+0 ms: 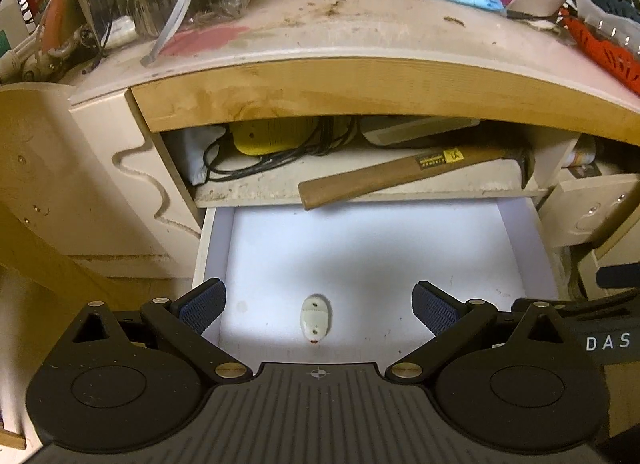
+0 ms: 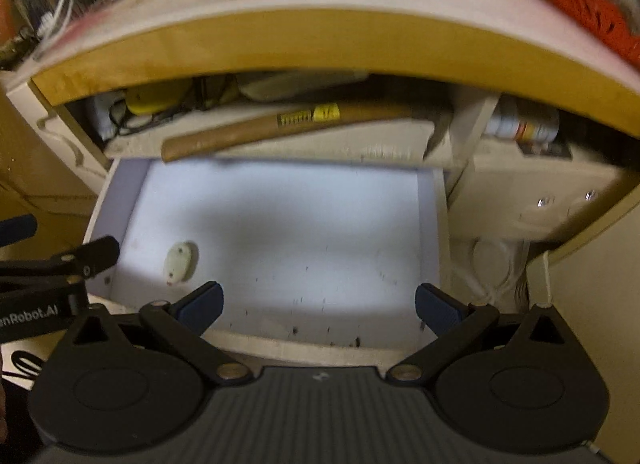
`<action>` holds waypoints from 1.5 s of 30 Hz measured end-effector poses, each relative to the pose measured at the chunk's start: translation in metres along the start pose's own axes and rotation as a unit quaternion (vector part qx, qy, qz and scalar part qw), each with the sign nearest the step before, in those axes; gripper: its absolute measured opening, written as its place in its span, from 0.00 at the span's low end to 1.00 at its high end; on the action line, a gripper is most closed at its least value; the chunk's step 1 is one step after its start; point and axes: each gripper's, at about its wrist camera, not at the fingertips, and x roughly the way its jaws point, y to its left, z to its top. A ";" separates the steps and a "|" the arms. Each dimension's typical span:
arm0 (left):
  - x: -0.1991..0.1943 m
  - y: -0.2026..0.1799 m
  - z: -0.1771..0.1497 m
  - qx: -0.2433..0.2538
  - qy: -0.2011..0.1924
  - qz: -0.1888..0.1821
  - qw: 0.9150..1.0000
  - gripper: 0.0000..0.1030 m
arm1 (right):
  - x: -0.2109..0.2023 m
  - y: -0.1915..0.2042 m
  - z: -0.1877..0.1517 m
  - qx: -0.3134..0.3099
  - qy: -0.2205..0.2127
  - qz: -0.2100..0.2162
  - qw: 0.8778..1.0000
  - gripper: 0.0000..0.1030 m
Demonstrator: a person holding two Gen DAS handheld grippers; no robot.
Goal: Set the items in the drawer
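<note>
The drawer (image 1: 500, 264) stands pulled out, a small white oval piece (image 1: 315, 319) on its floor; left gripper (image 1: 318, 310) and right gripper (image 2: 319, 306) hover above, fingers released, empty, likely ready for loading.

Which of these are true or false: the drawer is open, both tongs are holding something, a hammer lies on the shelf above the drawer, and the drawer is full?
1. The drawer is open. True.
2. Both tongs hold something. False: the left tongs and the right tongs are open, with nothing between the fingers.
3. A hammer lies on the shelf above the drawer. True.
4. The drawer is full. False: only one small white oval object lies on its floor.
</note>
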 end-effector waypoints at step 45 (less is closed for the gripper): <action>0.094 0.004 -0.046 -0.015 0.270 -0.023 0.963 1.00 | 0.082 -0.009 -0.037 0.034 0.182 -0.018 0.983 1.00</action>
